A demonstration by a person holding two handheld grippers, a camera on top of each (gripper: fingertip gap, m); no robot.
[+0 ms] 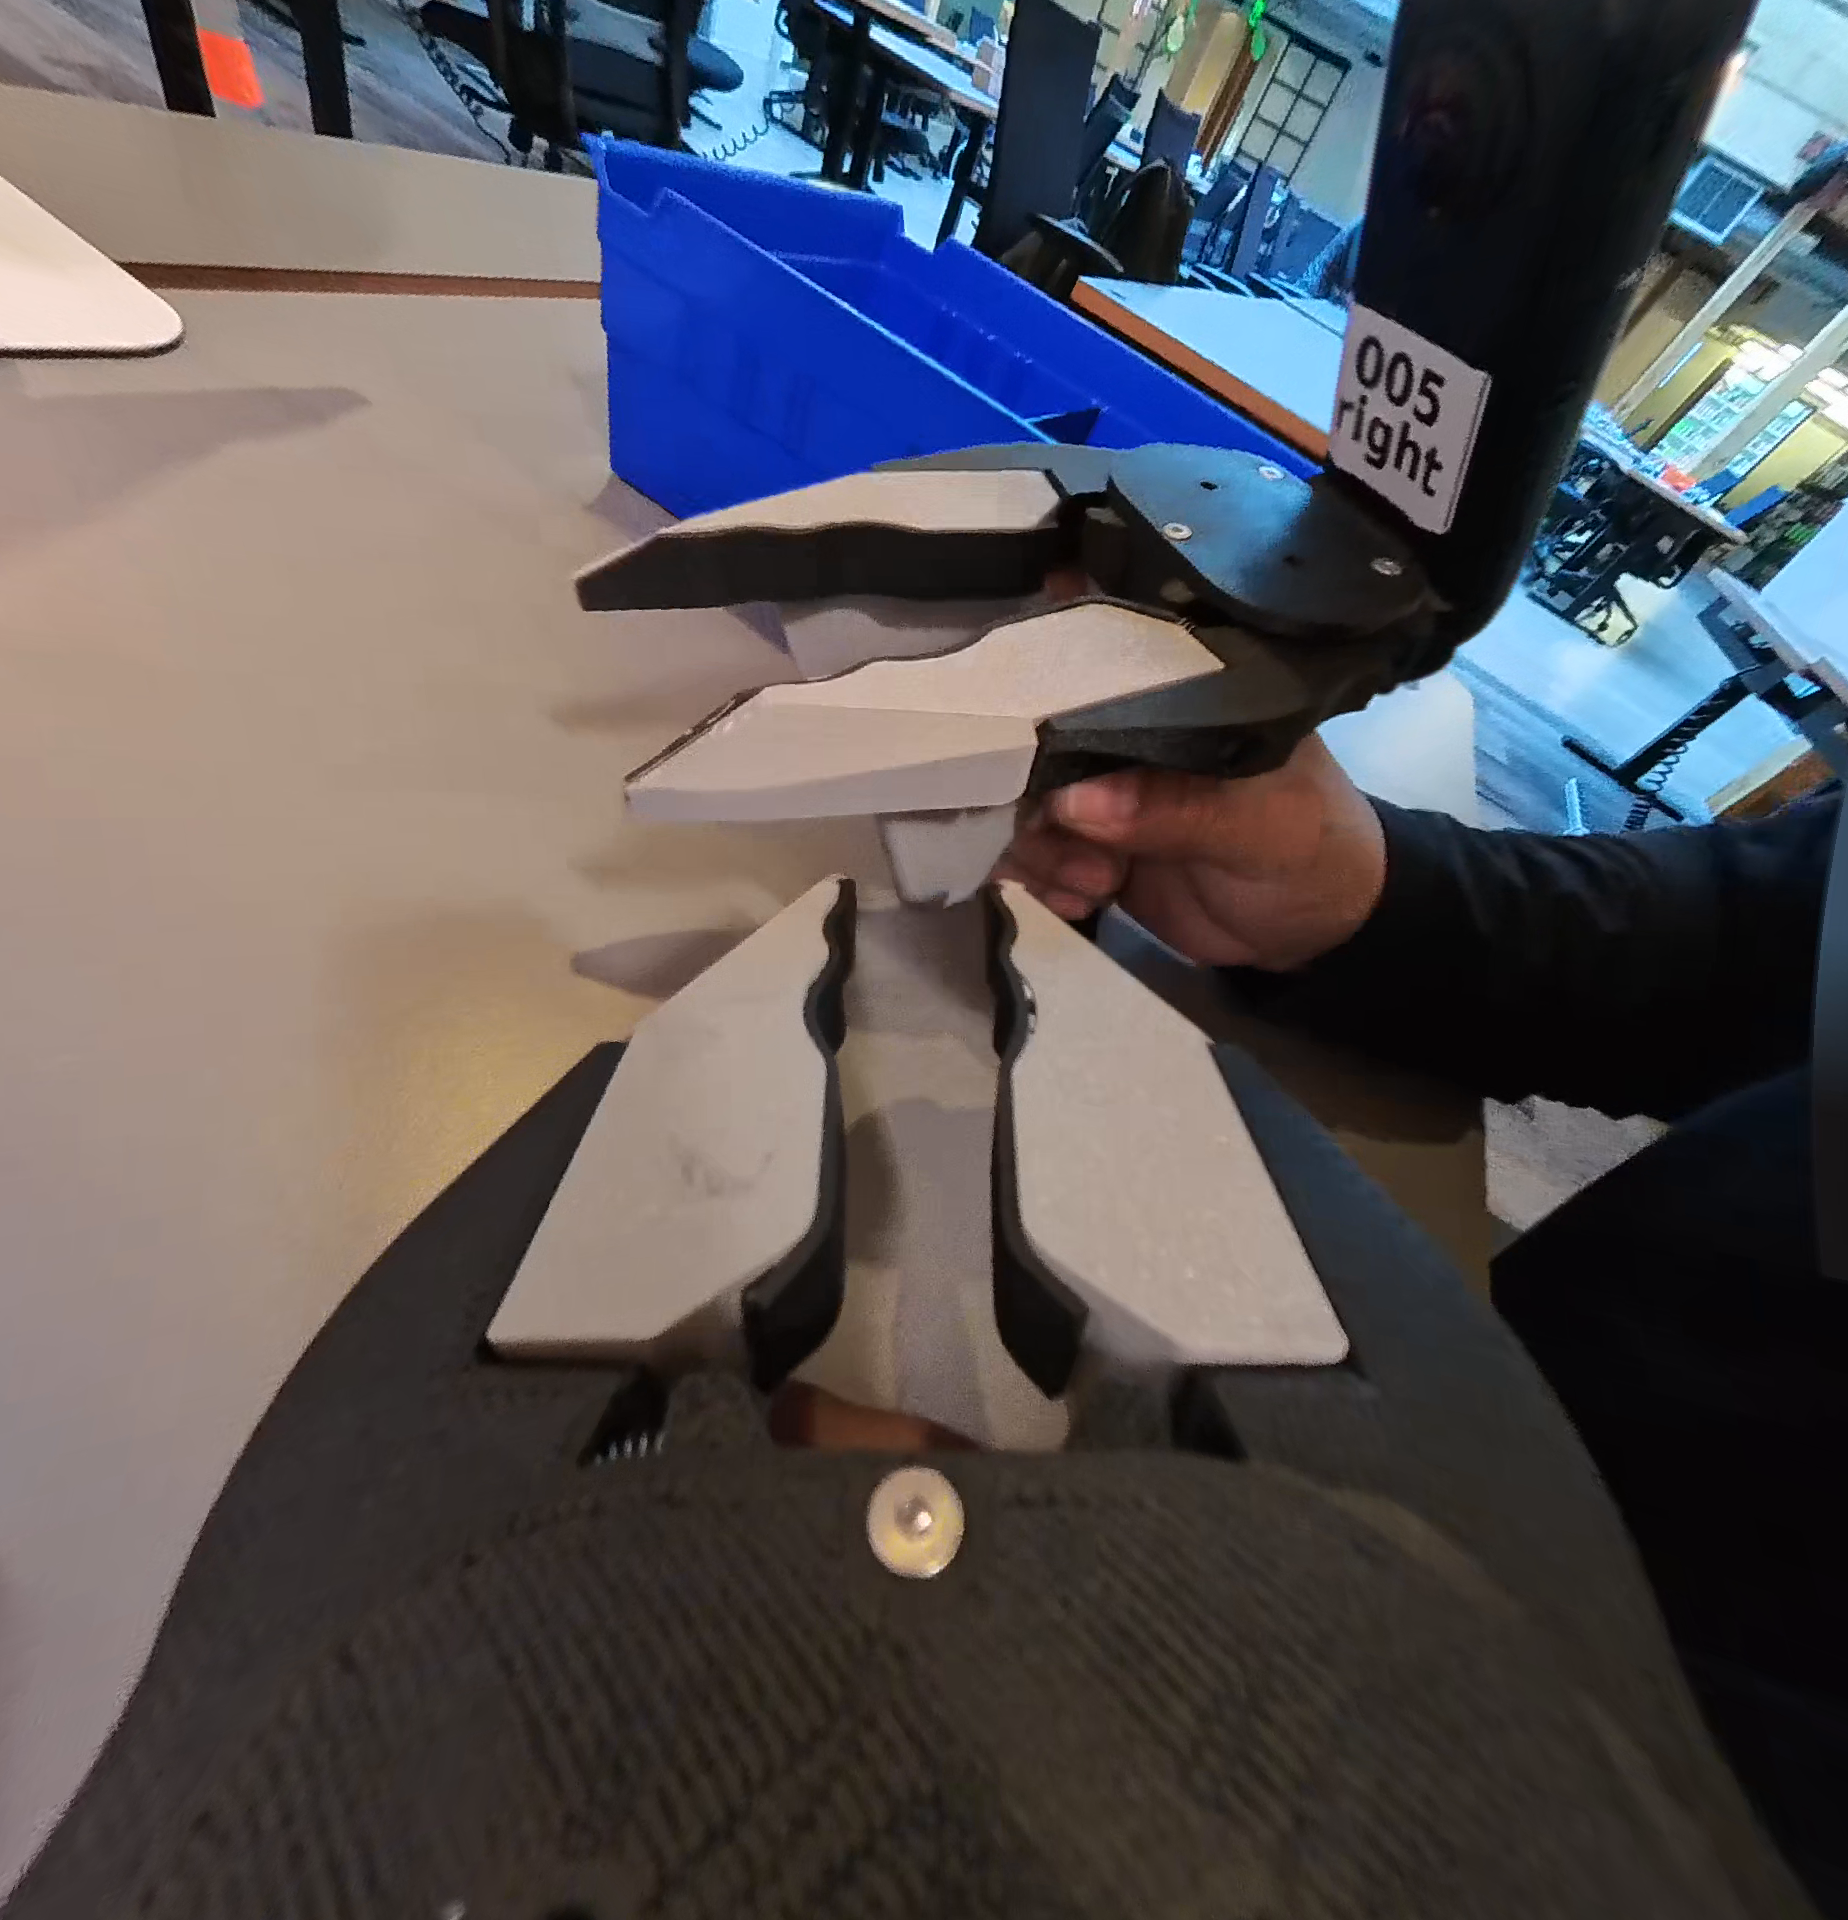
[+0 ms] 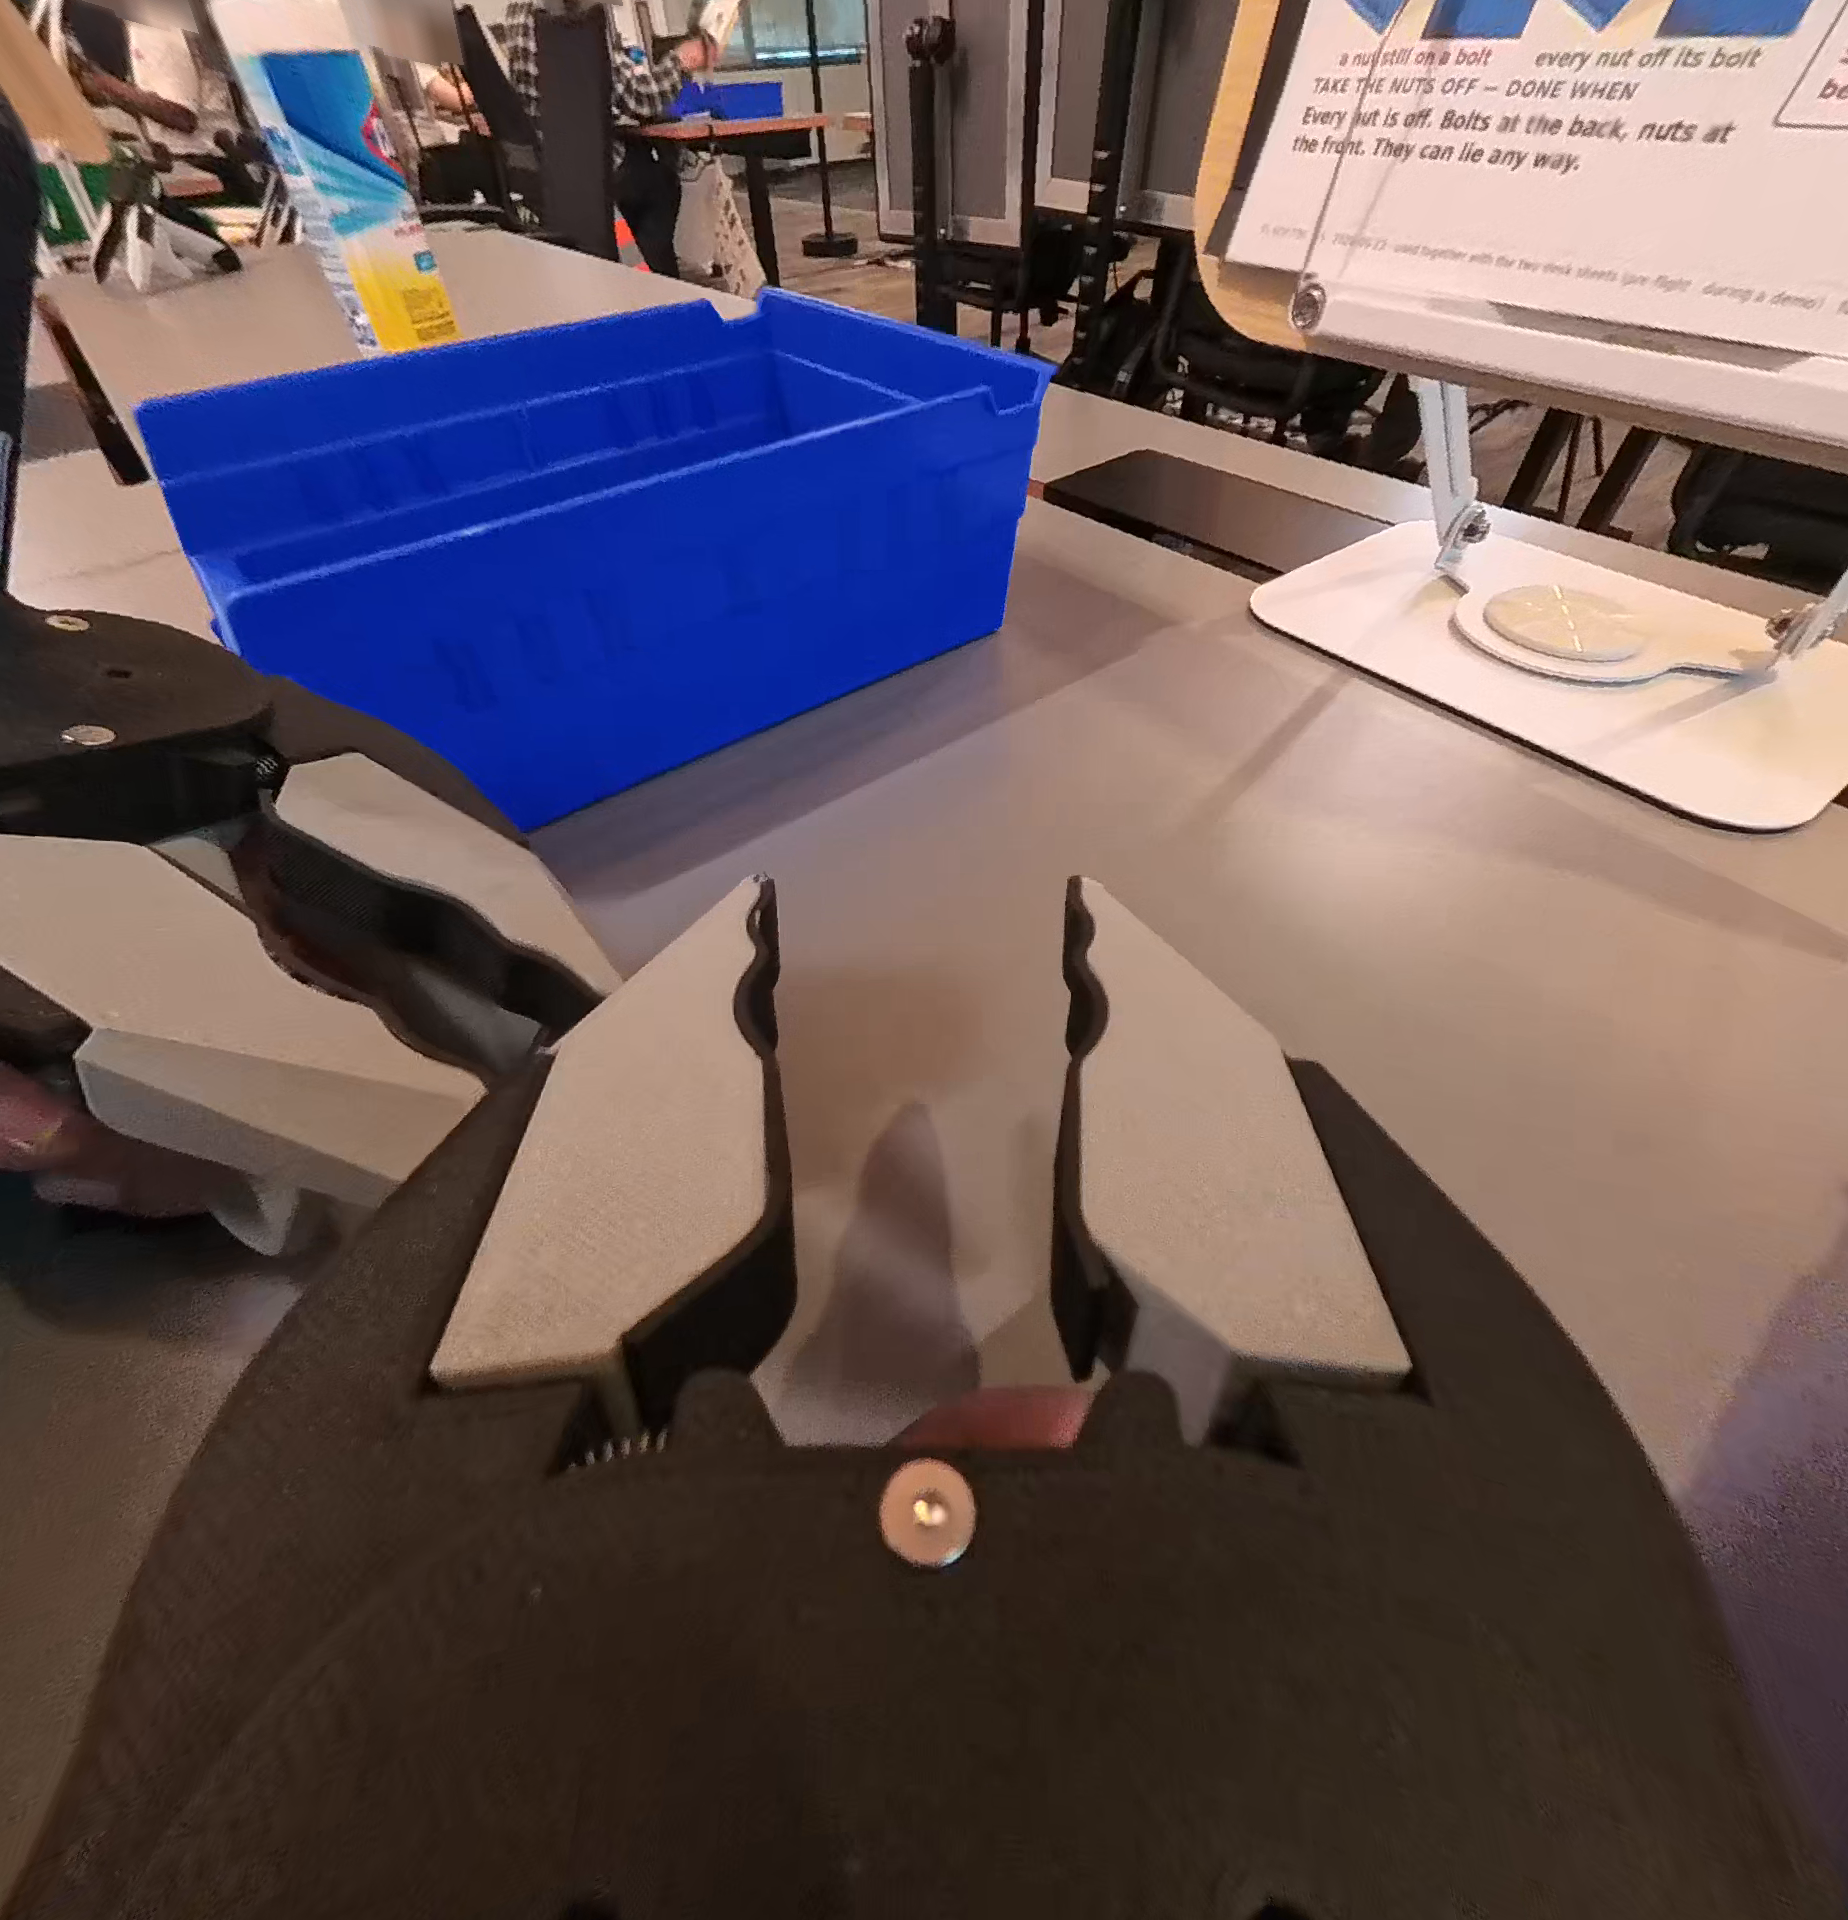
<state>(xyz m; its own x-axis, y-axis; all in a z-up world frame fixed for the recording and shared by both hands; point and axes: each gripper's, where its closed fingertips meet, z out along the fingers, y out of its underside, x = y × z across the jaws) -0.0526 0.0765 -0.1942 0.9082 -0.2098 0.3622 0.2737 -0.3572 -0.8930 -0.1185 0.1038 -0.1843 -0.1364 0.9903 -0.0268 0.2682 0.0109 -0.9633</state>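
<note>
My left gripper (image 1: 920,896) is open and empty, low over the grey table (image 1: 276,727). Straight ahead of its tips, my right gripper (image 1: 608,696) crosses sideways, held by a hand (image 1: 1211,862) in a dark sleeve. In the right wrist view my right gripper (image 2: 918,894) is open and empty above the table (image 2: 1211,935). The left gripper (image 2: 546,1023) comes in from the left beside it, its tips next to the right gripper's left finger. A blue plastic bin (image 2: 608,582) stands just beyond both grippers; what shows of its inside is empty. It also shows in the left wrist view (image 1: 795,353).
A white stand base (image 2: 1585,675) sits on the table at the right and carries a tilted printed sheet (image 2: 1522,156). A blue and yellow container (image 2: 369,208) stands behind the bin. Desks, chairs and people fill the room beyond.
</note>
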